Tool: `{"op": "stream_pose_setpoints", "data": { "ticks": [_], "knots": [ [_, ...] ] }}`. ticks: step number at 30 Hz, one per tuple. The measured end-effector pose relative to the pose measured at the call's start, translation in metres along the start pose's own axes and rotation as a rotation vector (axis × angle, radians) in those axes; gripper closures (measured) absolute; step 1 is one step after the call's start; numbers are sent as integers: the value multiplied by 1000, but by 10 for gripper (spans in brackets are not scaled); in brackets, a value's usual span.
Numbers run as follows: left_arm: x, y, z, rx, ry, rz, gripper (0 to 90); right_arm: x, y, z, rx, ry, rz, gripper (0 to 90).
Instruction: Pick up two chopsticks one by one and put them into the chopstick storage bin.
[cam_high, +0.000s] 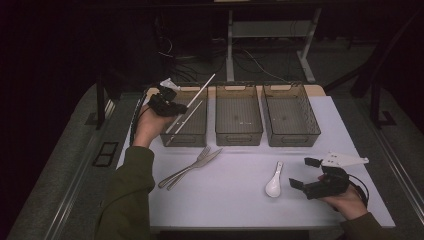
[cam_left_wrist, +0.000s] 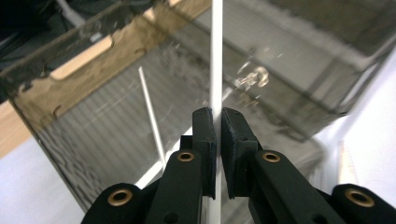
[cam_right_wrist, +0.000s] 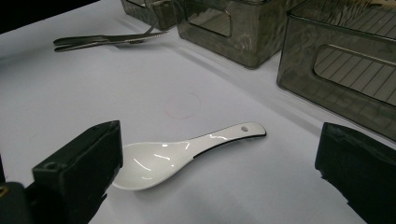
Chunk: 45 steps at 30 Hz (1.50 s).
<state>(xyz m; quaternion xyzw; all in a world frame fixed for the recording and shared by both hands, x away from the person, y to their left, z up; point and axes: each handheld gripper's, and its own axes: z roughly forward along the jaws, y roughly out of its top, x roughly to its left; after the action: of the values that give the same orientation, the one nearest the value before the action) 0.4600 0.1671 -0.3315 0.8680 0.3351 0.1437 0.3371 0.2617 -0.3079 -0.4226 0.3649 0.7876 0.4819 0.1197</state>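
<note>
The right gripper (cam_high: 305, 172) rests low on the near right part of the desk (cam_high: 240, 200), and its jaws stand wide apart with nothing between them. Just in front of it lies a white ceramic spoon (cam_right_wrist: 177, 156), glossy, with a dark edge and a small hole at the end of the handle. Farther left, in the middle of the desk, a metal fork (cam_high: 187, 167) and a metal knife (cam_high: 197, 167) lie side by side, touching.

Behind them three dark transparent bins stand in a row. The left gripper (cam_left_wrist: 218, 135) is above the left bin (cam_high: 187, 130), and its jaws are pressed together on a chopstick (cam_left_wrist: 215, 56). This chopstick is thin, straight and pale, of silver-white colour, and it points up and away over the bin. A second chopstick (cam_high: 182, 122) of the same look leans inside this bin.
</note>
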Motion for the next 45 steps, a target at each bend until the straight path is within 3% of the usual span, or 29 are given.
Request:
{"op": "stream_pose_setpoints", "data": {
  "ticks": [7, 18, 30, 45],
  "knots": [
    [13, -7, 20, 29, 7, -57, 836, -1, 0, -1, -2, -1, 2, 6],
    [23, -22, 42, 88, 5, -135, 836, -1, 0, -1, -3, 0, 0, 6],
    [24, -32, 60, 172, 23, -153, 834, -1, -1, -1, -1, 0, 0, 6],
    [24, -31, 61, 185, 38, -172, 823, -1, 0, -2, -3, 0, 1, 6]
  ]
}}
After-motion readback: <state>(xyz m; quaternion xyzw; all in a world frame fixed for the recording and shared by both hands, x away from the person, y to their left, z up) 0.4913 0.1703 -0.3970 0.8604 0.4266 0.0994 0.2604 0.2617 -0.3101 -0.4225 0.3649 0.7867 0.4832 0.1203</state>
